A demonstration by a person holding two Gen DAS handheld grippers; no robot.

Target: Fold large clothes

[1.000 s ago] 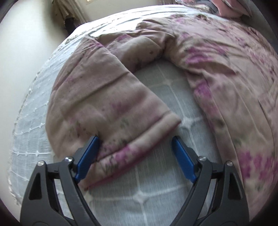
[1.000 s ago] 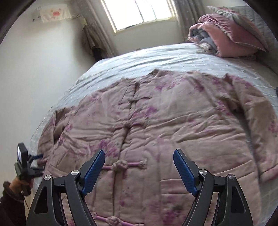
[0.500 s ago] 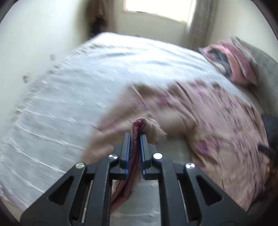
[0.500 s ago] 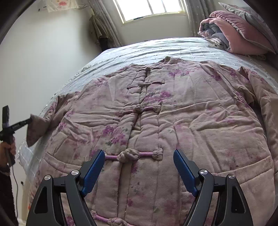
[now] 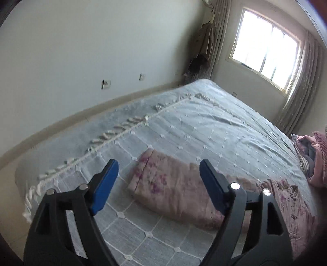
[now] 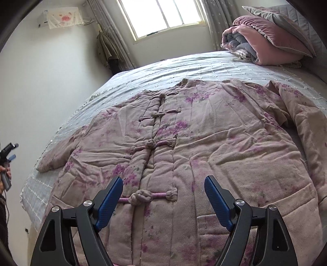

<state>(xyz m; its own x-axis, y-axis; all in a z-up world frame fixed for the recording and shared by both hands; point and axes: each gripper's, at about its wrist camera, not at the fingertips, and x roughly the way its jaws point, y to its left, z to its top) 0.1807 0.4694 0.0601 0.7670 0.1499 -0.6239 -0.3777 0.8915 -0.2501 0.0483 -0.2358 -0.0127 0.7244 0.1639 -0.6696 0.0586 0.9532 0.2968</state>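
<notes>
My left claw (image 5: 158, 182) hangs released above the bedspread (image 5: 204, 126), its blue pads spread wide with nothing between them. Just beyond and below it lies the sleeve (image 5: 163, 184) of the padded floral jacket (image 6: 184, 153), flat on the cover, its cuff end pointing away toward the far left and the rest running off to the right where the garment's body begins. The sleeve sits in the gap as the left camera sees it, but the pads do not touch the cloth; how high above it I am I cannot tell for sure through this lens.

My right claw (image 6: 163, 196) is likewise let go, jaws wide, hovering over the near hem of the jacket. The garment lies spread face up on the bed, collar toward the far window (image 6: 161, 16), its row of knotted frog fastenings (image 6: 153, 143) running up the middle. The lowest visible knot (image 6: 143, 195) lies between my two right pads in the picture. One sleeve stretches out to the left edge of the bed, the other bends down along the right side.

At the far right corner of the bed a rolled pink quilt (image 6: 265, 43) is stacked under a pillow (image 6: 276, 18).
</notes>
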